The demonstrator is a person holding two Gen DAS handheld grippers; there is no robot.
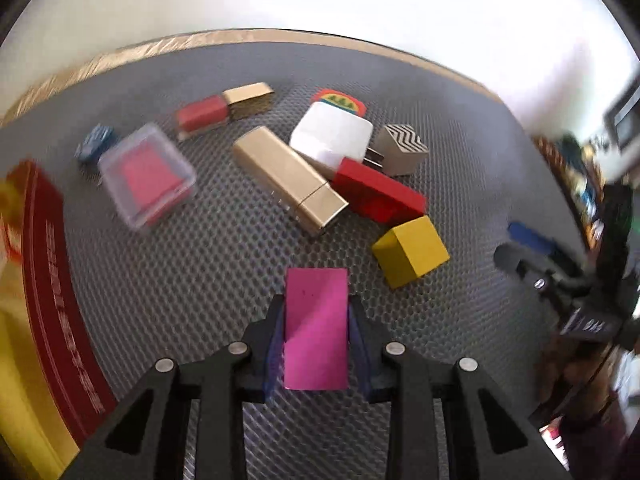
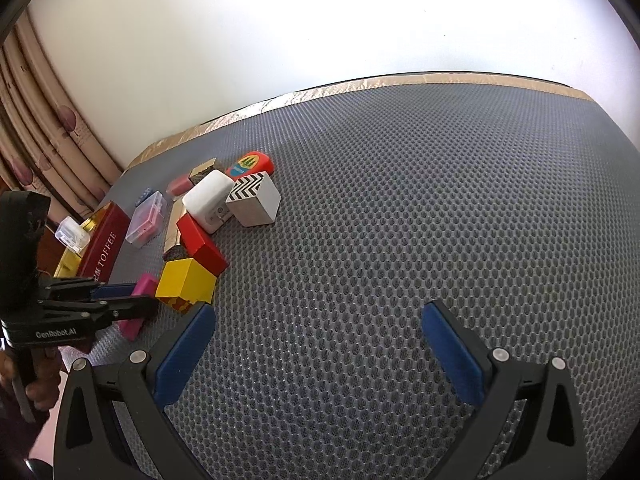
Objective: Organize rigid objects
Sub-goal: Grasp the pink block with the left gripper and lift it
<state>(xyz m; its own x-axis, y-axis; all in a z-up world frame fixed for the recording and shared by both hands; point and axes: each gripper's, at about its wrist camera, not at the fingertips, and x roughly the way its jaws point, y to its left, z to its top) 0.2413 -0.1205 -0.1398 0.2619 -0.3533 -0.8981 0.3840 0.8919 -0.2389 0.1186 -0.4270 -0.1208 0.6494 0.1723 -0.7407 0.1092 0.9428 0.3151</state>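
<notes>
L tongs (image 1: 316, 312) clamp pink block (image 1: 316, 328).
R tongs (image 2: 320, 344) spread wide w/ nothing between, over grey worktop (image 2: 440, 200).

1 pink blk (image 1: 315, 326), 1 yellow blk (image 1: 411, 251), 2 gold cases (image 1: 289, 179), 2 clear boxes (image 2: 145, 219), 1 white charger (image 1: 331, 135)

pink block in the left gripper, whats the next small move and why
Probably carry the pink block left toward the red TOFFEE box. The left gripper is shut on it, so the grasp looks done, and that box already holds a small clear case. The right gripper is open over bare mat, so it is not in the way.
</notes>
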